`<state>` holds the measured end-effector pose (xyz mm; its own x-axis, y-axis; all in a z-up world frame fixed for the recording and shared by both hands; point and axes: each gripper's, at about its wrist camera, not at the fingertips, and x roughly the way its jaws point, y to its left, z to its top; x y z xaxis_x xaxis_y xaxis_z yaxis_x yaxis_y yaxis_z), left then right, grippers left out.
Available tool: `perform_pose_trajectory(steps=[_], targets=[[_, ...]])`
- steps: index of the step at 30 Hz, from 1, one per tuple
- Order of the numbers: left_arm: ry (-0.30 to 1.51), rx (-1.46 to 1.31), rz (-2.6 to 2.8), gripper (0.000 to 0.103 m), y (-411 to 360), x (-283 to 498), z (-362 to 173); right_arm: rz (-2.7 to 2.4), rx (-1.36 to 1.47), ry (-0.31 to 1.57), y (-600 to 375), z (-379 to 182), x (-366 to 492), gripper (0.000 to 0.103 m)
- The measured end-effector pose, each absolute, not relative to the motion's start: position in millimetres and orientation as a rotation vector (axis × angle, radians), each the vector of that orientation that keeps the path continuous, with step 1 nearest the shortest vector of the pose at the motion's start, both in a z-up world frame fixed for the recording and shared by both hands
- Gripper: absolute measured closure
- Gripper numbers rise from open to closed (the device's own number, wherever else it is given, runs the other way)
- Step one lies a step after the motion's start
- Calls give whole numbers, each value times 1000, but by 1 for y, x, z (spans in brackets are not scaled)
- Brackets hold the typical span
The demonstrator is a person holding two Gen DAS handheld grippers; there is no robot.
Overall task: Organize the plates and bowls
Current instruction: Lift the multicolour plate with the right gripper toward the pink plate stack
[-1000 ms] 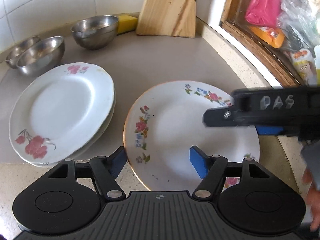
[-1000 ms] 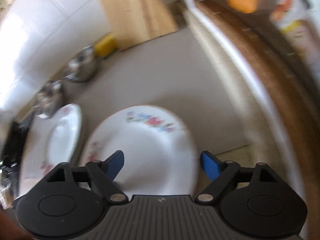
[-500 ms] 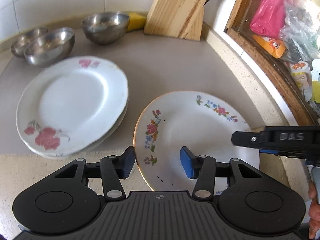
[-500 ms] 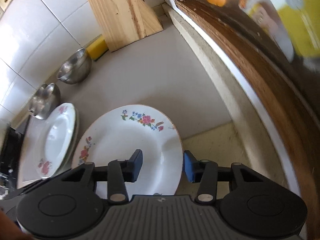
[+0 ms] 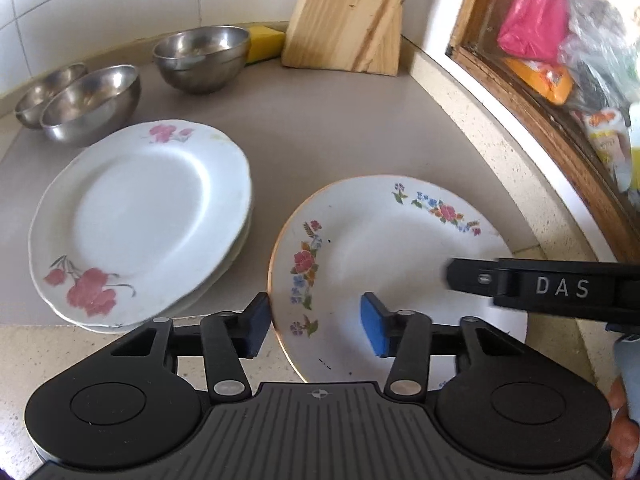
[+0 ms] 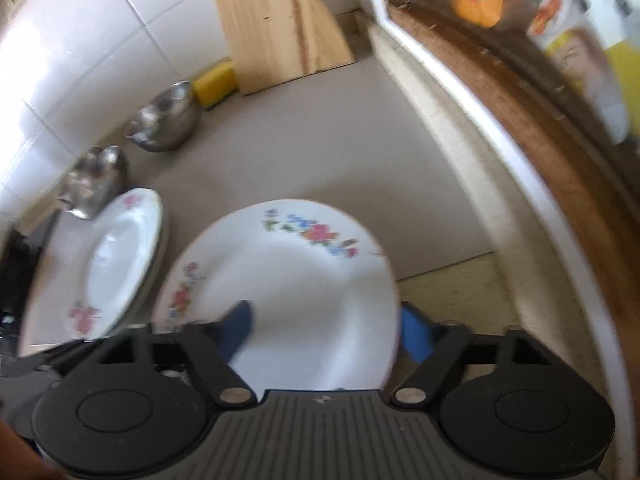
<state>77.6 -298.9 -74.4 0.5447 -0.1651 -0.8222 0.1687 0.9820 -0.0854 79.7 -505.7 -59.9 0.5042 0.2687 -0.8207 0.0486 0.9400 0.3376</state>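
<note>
Left wrist view: the left gripper [image 5: 316, 330] is spread wide, its fingers on either side of the near-left rim of the flowered plate [image 5: 384, 248], one blue pad just outside the rim and one over the plate's face; whether either pad touches the plate cannot be told. The plate lies on the counter [image 5: 320, 128] near its front edge. To its left, just beside it, sits a stack [image 5: 140, 216] of white plates with pink flowers. Behind the stack stand three steel bowls [image 5: 200, 56], two of them touching at far left. A yellow sponge [image 5: 264, 42] lies between the nearest bowl and a wooden knife block [image 5: 352, 12]. The right gripper [image 5: 540, 286] reaches in from the right over the plate's right side.

Right wrist view, blurred: the right gripper [image 6: 324, 330] is also spread, one pad over the plate [image 6: 288, 288], the other just outside its right rim. The stack [image 6: 116, 268] lies left of the plate, with the bowls [image 6: 164, 124] and block [image 6: 276, 20] beyond.
</note>
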Motion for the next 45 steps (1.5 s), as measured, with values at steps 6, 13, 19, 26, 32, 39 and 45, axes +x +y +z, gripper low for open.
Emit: perform_pose_trajectory(steps=[6, 13, 19, 26, 32, 39, 45], targets=[[901, 22, -196, 55, -294, 72, -58, 97, 411, 1039, -521, -62, 71, 102], [970, -2, -222, 53, -285, 59, -78, 85, 444, 1016, -521, -59, 50, 103], [913, -10, -224, 55, -280, 58, -58, 87, 444, 986, -517, -48, 40, 103], [844, -41, -221, 53, -273, 59, -34, 98, 432, 896, -512, -15, 38, 103], [800, -67, -196, 52, -259, 56, -18, 122, 428, 851, -498, 1, 36, 103], [731, -90, -121, 51, -225, 52, 5, 198, 392, 803, -466, 20, 43, 103], [696, -99, -48, 50, -196, 47, 17, 266, 359, 777, -430, 32, 50, 103]])
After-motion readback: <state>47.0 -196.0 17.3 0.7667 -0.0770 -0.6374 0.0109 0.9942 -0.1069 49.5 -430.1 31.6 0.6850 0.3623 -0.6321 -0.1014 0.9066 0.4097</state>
